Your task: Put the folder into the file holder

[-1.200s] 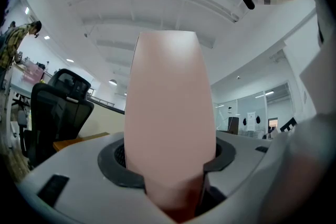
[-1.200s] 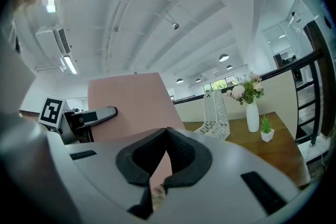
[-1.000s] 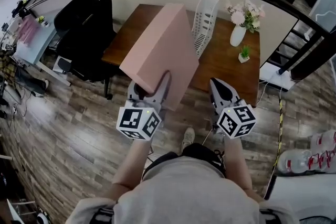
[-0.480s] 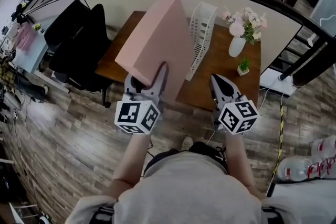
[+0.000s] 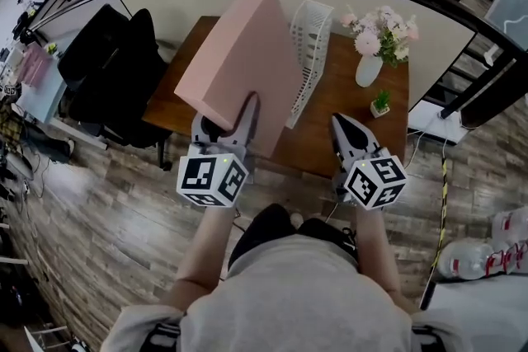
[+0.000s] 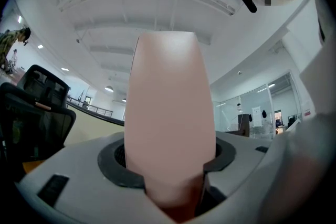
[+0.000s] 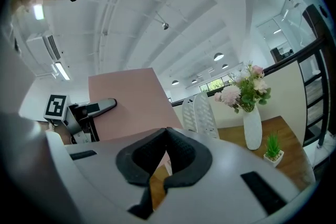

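Left gripper (image 5: 224, 126) fingers clamp flat pink folder (image 5: 239, 66) at its near edge; white slotted plastic file holder (image 5: 307, 41) stands just right. Right gripper (image 5: 348, 136) fingers together, empty.

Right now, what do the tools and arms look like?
Left tool and right tool: light grey tapered bodies, black pads, each with a white cube of black square markers. Person wears a grey top; forearms uncovered.
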A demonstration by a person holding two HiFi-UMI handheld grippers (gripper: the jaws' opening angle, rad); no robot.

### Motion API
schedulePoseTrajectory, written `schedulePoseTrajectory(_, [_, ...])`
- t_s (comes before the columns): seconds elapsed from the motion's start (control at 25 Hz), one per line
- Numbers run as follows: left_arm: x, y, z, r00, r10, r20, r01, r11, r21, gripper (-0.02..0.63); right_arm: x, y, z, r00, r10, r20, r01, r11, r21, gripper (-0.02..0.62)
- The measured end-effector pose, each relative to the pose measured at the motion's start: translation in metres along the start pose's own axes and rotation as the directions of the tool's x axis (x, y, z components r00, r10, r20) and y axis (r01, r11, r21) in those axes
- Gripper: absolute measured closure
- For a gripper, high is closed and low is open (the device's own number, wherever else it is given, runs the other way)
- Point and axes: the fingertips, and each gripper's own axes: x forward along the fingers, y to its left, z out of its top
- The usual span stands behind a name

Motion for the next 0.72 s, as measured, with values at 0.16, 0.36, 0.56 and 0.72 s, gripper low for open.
schedulePoseTrajectory(0.16, [0.01,-0.003,-0.008,1.0,-0.018,-0.026,0.019,1.0,0.01,0.314,-0.002,-0.011,0.001,1.0,-0.025,0.009,0.025,1.0,0.011,0.586])
schedulePoseTrajectory(0.36, [0.023,-0.005,-0.012,0.998,-0.05,-0.043,0.05,0.999,0.006,0.314,-0.002,-0.024,0.001,0.998,-0.068,0.012,0.068,0.997,0.035,0.586])
schedulePoseTrajectory(0.56, [0.031,-0.004,-0.01,0.996,-0.07,-0.055,0.072,0.996,0.047,0.314,0.005,-0.031,0.003,0.995,-0.101,0.016,0.1,0.994,0.051,0.586])
schedulePoseTrajectory(0.72, [0.038,-0.005,-0.011,0.994,-0.091,-0.056,0.094,0.994,0.053,0.313,0.017,-0.032,0.003,0.994,-0.105,0.011,0.104,0.992,0.067,0.586])
